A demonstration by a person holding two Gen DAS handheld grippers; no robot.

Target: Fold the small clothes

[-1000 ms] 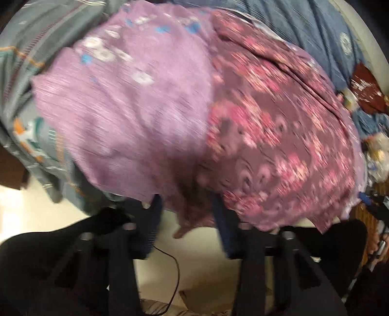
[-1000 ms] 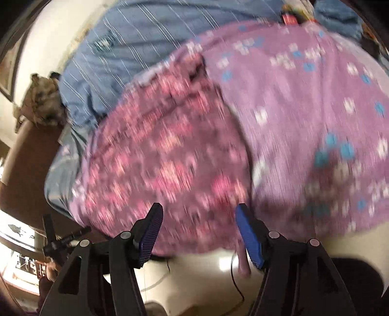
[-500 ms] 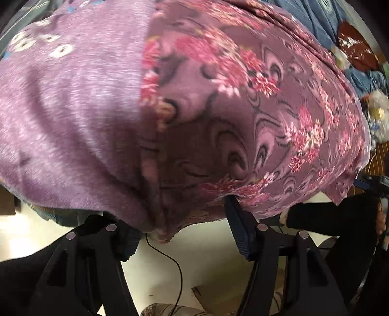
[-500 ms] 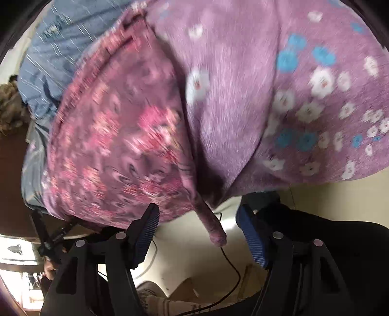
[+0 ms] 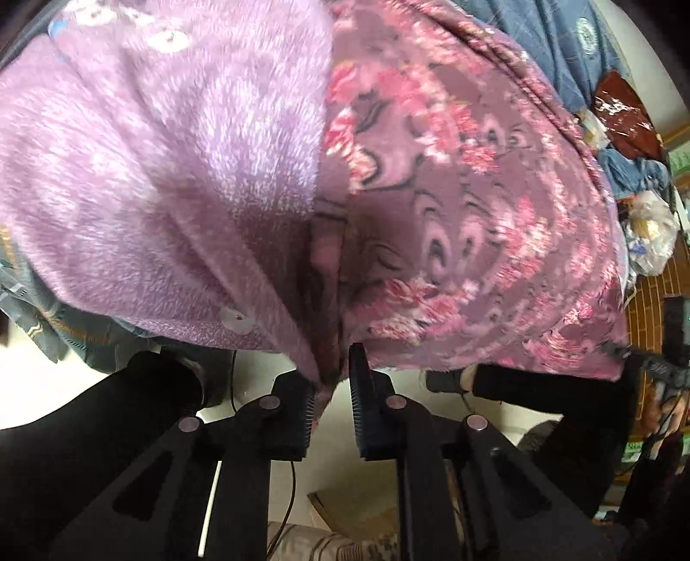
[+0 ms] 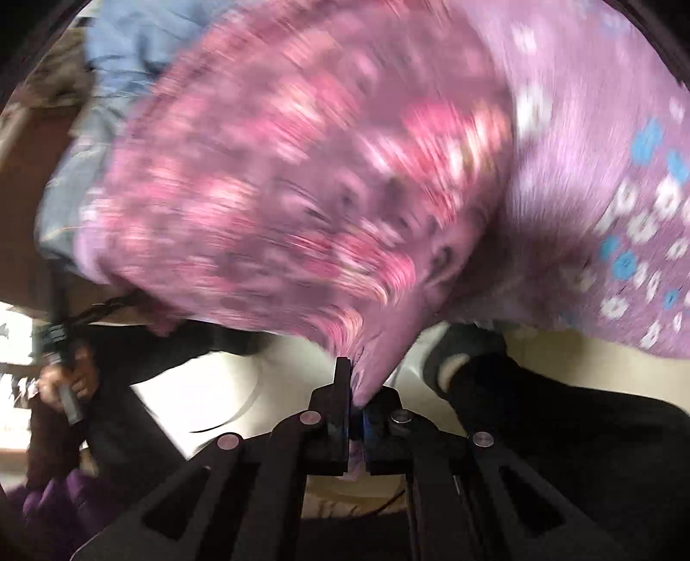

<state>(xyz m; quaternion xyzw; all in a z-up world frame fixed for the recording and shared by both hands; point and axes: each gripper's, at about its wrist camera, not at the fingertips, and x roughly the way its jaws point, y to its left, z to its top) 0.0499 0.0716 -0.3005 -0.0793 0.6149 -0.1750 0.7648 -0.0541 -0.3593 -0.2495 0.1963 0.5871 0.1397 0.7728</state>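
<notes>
A purple fleece garment fills both views. Its outside is dark purple with pink flowers [image 5: 465, 181], its inside is pale lilac with small white and blue flowers [image 5: 151, 142]. It lies over the edge of a bed. My left gripper [image 5: 332, 379] has its jaws narrowed around the garment's hanging hem, with a small gap left. My right gripper [image 6: 355, 384] is shut on the garment's lower edge [image 6: 371, 354], and the cloth pulls into a point at the jaws. The right wrist view is blurred by motion.
Blue striped bedding [image 5: 552, 39] lies under the garment, with a grey patterned blanket [image 5: 56, 328] at the left. Bags and clutter [image 5: 647, 233] sit at the far right. A pale floor [image 5: 336, 466] with a thin cable lies below. The person's dark legs [image 6: 560, 431] stand close by.
Both grippers moved in on the garment's hanging edge and closed. The right went from wide open to shut on the cloth; the left narrowed around the hem.
</notes>
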